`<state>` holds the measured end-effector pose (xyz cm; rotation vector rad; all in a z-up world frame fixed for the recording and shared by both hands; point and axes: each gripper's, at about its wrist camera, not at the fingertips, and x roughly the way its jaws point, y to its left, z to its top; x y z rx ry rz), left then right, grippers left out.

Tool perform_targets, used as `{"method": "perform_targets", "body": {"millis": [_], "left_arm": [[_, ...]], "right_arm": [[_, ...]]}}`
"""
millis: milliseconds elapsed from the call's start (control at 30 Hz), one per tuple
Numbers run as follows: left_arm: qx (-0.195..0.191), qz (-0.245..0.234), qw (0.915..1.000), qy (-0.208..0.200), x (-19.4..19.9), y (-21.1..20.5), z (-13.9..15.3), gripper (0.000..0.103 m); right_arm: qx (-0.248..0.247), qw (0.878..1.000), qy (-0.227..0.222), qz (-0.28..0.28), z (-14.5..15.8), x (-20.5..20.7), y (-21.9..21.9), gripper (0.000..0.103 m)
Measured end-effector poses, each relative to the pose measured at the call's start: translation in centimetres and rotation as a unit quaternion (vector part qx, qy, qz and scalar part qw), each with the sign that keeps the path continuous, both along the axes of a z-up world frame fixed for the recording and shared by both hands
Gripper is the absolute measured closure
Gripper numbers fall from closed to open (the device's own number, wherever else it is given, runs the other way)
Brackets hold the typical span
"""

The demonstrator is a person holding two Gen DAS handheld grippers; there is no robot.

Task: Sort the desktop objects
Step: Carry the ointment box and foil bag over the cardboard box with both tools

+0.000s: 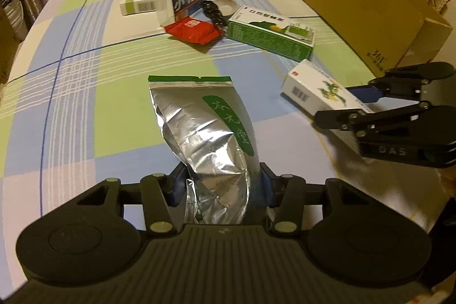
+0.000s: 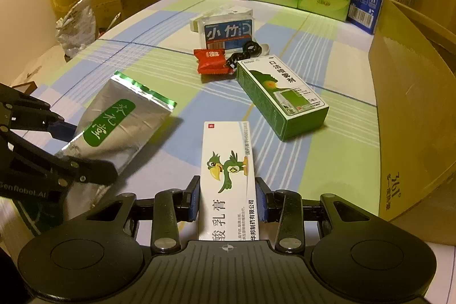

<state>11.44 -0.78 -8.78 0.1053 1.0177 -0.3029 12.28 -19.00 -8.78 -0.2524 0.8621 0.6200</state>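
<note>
Left wrist view: left gripper (image 1: 221, 187) clamped on foil pouch (image 1: 199, 127); right gripper (image 2: 228, 200) clamped on white box (image 2: 228, 178). Pickup step; next, carry toward cardboard box (image 2: 413, 104) at 2 o'clock.

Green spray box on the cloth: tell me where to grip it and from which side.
The green spray box lies flat, its long axis slanting away. Come from above and pinch across its two long narrow sides near the middle; the near end, toward the cardboard box, has the clearest approach.
</note>
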Motion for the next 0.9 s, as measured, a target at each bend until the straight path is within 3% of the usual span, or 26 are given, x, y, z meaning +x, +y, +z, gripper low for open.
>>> {"method": "perform_targets", "body": {"millis": [500, 900], "left_arm": [[-0.035, 0.013, 0.9993, -0.004, 0.1, 0.9, 0.8, 0.058], [-0.03, 0.006, 0.9995, -0.001, -0.9, -0.7, 1.5, 0.058]], "right_arm": [[0.012, 1.0, -0.002, -0.008, 0.5, 0.1, -0.1, 0.067], [0.039, 0.998, -0.012, -0.049, 2.4, -0.6, -2.5, 0.067]]}}
